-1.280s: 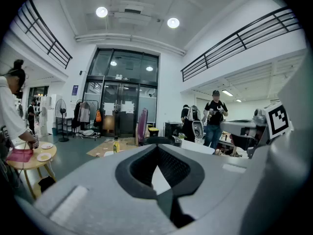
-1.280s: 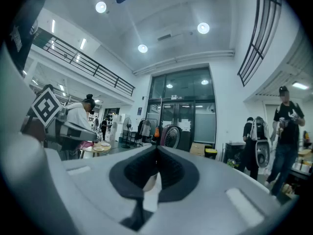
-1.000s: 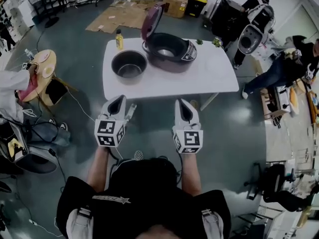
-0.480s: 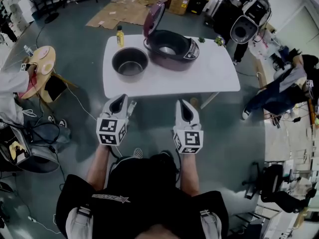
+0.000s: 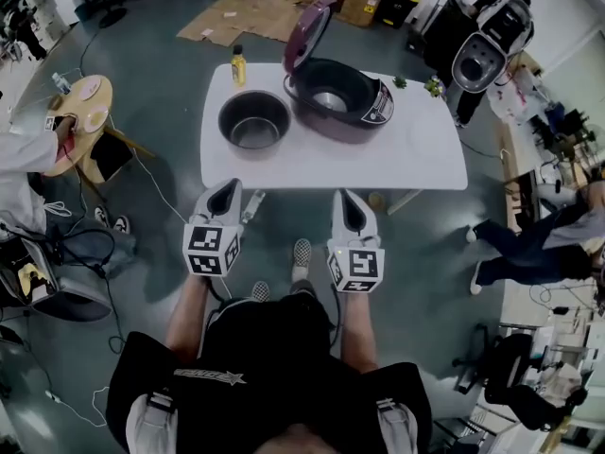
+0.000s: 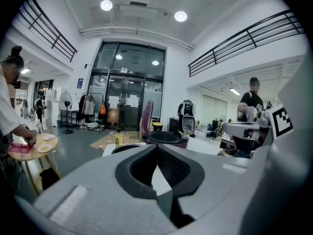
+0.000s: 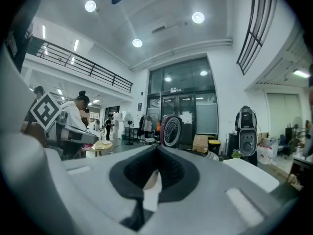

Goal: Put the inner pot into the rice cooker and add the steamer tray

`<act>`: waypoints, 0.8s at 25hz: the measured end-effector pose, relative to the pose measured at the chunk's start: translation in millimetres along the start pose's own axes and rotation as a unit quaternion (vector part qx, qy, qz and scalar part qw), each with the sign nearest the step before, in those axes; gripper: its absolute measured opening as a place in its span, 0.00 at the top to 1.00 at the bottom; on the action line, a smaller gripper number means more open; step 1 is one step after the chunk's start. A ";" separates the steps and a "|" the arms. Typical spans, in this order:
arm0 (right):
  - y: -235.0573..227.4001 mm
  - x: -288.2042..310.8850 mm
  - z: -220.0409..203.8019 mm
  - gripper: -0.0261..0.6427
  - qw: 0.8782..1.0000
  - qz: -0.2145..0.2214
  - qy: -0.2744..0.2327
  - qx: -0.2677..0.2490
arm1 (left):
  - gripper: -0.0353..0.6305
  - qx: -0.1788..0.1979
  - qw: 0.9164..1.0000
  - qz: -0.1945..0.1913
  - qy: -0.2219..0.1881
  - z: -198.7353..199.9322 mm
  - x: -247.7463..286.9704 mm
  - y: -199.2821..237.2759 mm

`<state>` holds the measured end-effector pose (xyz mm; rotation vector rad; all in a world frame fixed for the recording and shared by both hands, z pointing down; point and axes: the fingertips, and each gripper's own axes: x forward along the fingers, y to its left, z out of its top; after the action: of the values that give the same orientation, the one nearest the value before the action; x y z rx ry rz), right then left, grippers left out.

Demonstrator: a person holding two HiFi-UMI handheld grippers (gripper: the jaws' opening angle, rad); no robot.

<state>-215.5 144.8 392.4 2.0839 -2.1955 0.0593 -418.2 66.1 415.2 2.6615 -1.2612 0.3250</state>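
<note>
Left gripper (image 5: 227, 192), right gripper (image 5: 347, 200): both shut, empty. If I go in w/o opening, I'd knock the dark round metal inner pot (image 5: 254, 119) off the white table's (image 5: 416, 154) left edge.

Probably a robotics lab: white robot (image 5: 484, 55), floor cables (image 5: 66, 242).
</note>
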 end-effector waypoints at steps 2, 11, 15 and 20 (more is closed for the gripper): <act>-2.8 17.1 0.2 0.95 1.000 0.015 0.000 0.000 | 0.93 -0.004 1.000 0.016 0.006 -1.1 9.6 7.5; -29.1 106.3 -11.7 0.95 0.996 0.083 0.020 0.013 | 0.93 -0.036 0.995 0.087 0.028 -3.2 67.9 36.5; -28.8 145.9 -27.2 0.95 0.992 0.115 0.040 0.017 | 0.93 -0.055 0.990 0.118 0.048 -17.2 90.4 57.5; -27.4 180.7 -54.8 0.95 0.986 0.154 0.068 0.022 | 0.93 -0.080 0.983 0.151 0.068 -36.9 115.1 71.2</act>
<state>-194.0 -30.3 465.2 1.6851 -2.4260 0.2709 -407.1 -54.1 486.7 2.2727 -1.5747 0.4205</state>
